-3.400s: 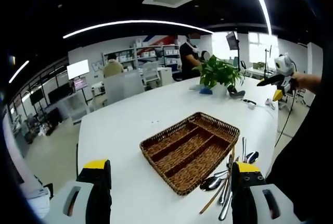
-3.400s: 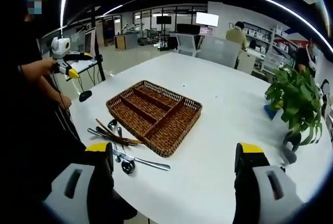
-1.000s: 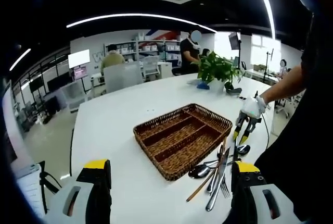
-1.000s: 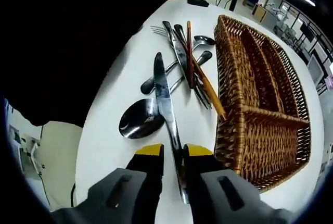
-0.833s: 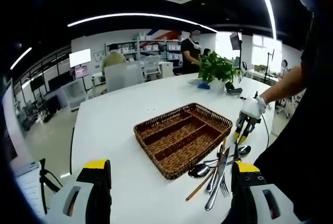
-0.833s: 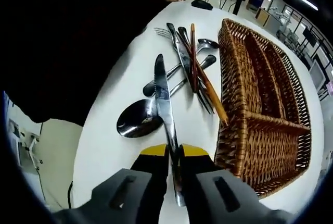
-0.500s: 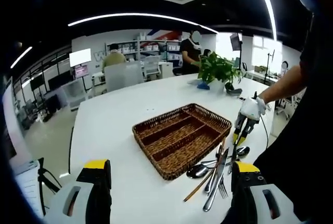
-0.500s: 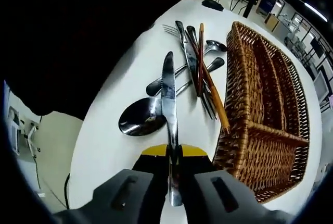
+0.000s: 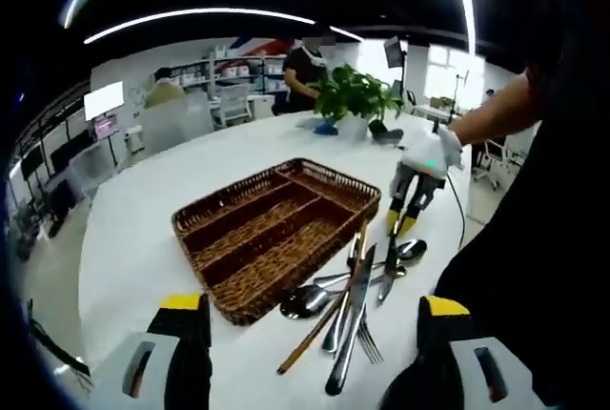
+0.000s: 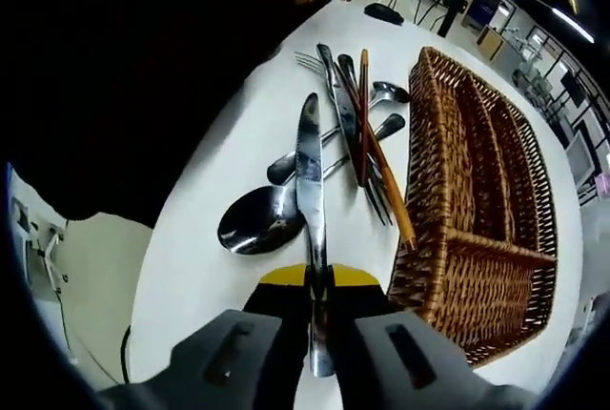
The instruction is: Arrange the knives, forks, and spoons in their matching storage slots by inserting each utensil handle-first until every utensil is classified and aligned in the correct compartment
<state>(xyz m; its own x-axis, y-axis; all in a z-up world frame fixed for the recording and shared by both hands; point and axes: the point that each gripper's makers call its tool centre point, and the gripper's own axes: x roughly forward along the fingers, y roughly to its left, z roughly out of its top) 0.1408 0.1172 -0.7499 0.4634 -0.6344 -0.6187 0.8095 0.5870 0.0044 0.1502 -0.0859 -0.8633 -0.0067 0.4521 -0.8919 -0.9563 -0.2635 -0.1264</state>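
In the left gripper view the left gripper [image 9: 310, 334], jaws standing wide apart, is hovering over the white table [image 9: 143, 238] facing the wicker tray [image 9: 272, 229], while in the right gripper view the right gripper [image 10: 319, 281] is clamping the knife [image 10: 310, 176] beside the tray [image 10: 477, 191], blade lying across a large spoon [image 10: 257, 221]

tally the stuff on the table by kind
knife: 2
spoon: 3
fork: 2, though the pile overlaps
brown stick: 2
basket: 1
total: 10
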